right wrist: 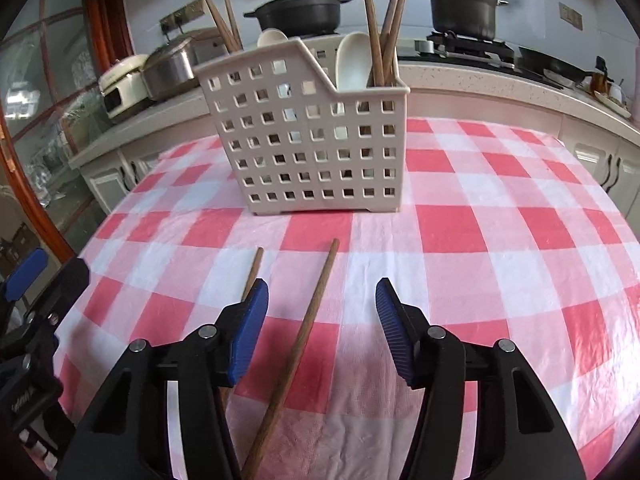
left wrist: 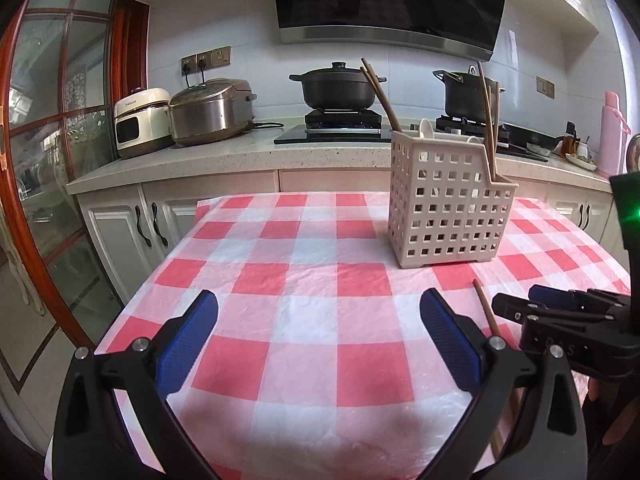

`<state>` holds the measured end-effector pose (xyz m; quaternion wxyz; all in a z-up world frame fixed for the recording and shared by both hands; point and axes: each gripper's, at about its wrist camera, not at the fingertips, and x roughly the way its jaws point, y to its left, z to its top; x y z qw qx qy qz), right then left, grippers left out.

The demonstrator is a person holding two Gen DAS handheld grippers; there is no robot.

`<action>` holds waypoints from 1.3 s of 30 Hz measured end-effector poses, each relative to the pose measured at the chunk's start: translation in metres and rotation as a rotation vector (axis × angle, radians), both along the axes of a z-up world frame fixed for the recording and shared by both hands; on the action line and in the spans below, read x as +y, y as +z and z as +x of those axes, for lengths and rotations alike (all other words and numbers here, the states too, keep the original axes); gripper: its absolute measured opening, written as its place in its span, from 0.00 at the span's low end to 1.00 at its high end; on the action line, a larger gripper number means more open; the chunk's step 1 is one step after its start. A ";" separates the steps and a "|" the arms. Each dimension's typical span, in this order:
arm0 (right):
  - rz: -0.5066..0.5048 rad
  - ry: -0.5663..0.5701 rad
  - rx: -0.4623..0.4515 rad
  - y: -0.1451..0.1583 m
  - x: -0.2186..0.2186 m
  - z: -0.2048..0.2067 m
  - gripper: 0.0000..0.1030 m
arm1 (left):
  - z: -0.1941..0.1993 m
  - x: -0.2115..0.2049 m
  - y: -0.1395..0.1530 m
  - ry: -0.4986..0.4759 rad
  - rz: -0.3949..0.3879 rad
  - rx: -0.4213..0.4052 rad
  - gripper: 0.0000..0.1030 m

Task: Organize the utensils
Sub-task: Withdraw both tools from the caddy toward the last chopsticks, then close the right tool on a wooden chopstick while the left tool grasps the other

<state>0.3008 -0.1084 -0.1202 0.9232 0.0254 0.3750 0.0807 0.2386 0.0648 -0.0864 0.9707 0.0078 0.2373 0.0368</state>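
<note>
A beige perforated utensil caddy stands on the checked tablecloth; it also shows in the left wrist view. It holds several brown chopsticks and white spoons. Two loose chopsticks lie on the cloth in front of it. One chopstick lies between my right gripper's open jaws. The other chopstick lies just left of the left finger, partly hidden. My left gripper is open and empty over bare cloth. The right gripper shows at its right, beside a chopstick.
The table has a red-and-white checked cloth. Behind it runs a kitchen counter with a rice cooker, a small white appliance, and two black pots on a stove. A glass door is at the left.
</note>
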 end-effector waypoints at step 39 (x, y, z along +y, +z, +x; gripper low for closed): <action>0.023 -0.038 0.056 -0.008 -0.054 -0.007 0.08 | 0.060 -0.077 -0.043 -0.127 -0.045 0.340 0.65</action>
